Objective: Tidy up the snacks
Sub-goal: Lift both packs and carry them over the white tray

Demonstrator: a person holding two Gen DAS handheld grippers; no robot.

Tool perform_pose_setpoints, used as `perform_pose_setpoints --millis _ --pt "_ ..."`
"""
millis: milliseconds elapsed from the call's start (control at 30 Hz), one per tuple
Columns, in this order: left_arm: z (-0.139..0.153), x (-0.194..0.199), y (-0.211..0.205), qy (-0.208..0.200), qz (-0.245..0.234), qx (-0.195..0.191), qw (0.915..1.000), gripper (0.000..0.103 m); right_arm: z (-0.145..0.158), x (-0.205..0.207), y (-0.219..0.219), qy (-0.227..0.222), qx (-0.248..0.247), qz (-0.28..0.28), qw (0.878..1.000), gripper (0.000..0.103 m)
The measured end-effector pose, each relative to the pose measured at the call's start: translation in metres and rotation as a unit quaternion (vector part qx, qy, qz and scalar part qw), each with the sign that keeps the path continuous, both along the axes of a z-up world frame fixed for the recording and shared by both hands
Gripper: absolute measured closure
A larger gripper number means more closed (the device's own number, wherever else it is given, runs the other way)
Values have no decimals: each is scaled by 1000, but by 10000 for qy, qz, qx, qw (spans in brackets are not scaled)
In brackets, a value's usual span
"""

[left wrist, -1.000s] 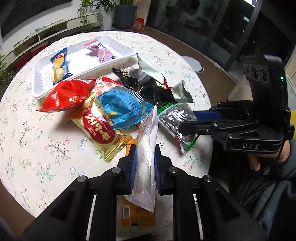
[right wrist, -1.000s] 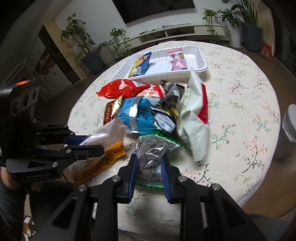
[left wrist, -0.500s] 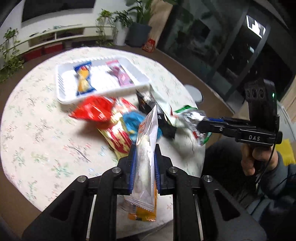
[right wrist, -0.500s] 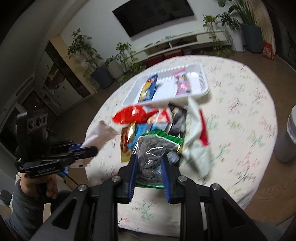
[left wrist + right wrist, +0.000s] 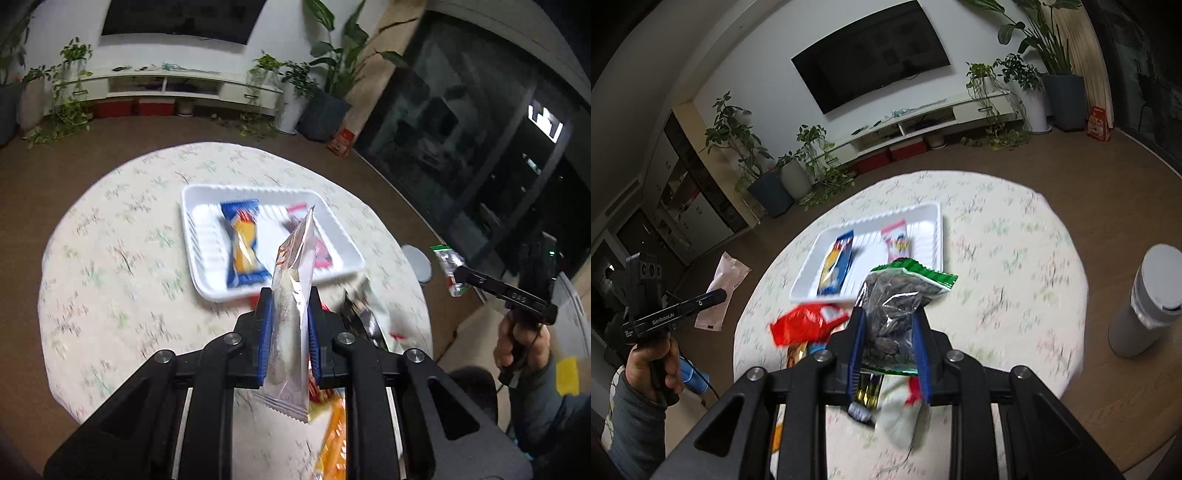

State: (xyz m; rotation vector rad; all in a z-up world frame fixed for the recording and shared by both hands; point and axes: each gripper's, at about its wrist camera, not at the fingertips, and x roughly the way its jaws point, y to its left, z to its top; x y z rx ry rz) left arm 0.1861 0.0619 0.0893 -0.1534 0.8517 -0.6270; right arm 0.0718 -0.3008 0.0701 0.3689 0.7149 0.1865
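- Both packets are now lifted clear of the pile; a second ago both hung low over the heap. Judged: pick-up done, carry to the white tray (image 5: 207, 280) under way.
- Left hand-held gripper (image 5: 288, 332) is pinching a silvery white snack packet (image 5: 291, 295), held upright above the tabletop (image 5: 110, 258).
- Right hand-held gripper (image 5: 888, 343) is clamped on a clear seed bag with green top (image 5: 897, 295), also airborne.
- The tray already holds a blue-yellow packet (image 5: 243, 247) and a pink packet (image 5: 895, 243); free room remains between them.
- Remaining on the tabletop: red bag (image 5: 805, 321) and others, blurred.
- Off the tabletop: grey cylindrical container (image 5: 1145, 302). No obstruction on the way to the tray.
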Motion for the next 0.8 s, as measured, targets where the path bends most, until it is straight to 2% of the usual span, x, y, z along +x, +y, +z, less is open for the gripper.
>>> perform_pose_setpoints --millis 167,233,367,500,600,700,800 --pt "16 37 -21 14 -28 -147 9999 88 21 47 1 -108 -67 193 9997 76" --pt "16 58 -37 152 -109 -261 9995 88 30 72 9 -177 -45 378 9991 76" --pt "6 94 -66 403 -111 -212 9989 88 35 114 32 -98 -128 672 9976 76" --pt "-15 125 -88 674 0 -139 9976 88 17 158 54 258 -269 879 9954 76" --pt "-39 142 -105 838 49 67 9964 88 -8 187 65 582 -475 965 9925 76" --pt "-60 148 -119 890 65 320 9955 88 -32 209 72 872 -738 975 9887 76" --pt "-76 154 -126 904 125 409 9950 87 -48 219 72 1025 -798 984 9866 76"
